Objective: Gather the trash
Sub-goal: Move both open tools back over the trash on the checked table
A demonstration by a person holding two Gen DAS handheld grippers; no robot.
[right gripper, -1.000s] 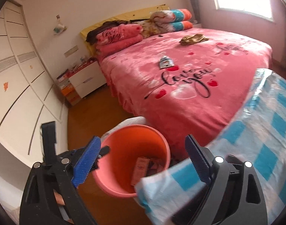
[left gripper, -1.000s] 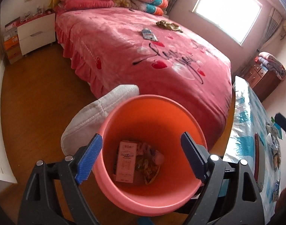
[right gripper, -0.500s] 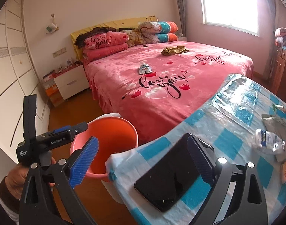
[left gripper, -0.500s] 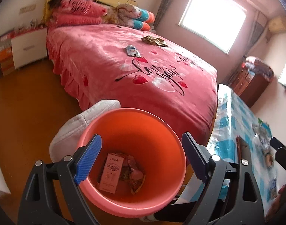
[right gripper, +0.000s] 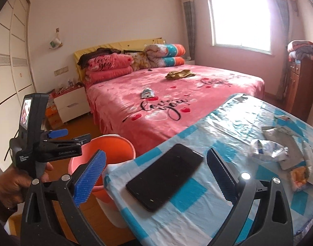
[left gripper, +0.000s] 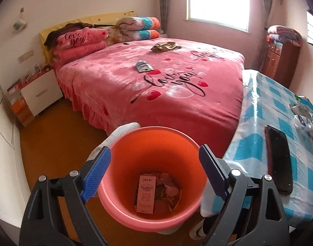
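Crumpled silver-white foil wrappers on blue-checked tablecloth: likely light, crinkly, slippery; pinch raised fold. Right gripper opening, nothing between jaws. Left gripper wide, holding nothing, above orange plastic bucket.

bucket: table-hidden | wrappers: edge-cut | box: print unreadable

Bucket left of table, bed behind both; phone on table.

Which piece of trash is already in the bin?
The pink carton, lying on the bin's bottom; the crumpled wrappers sit on the table.
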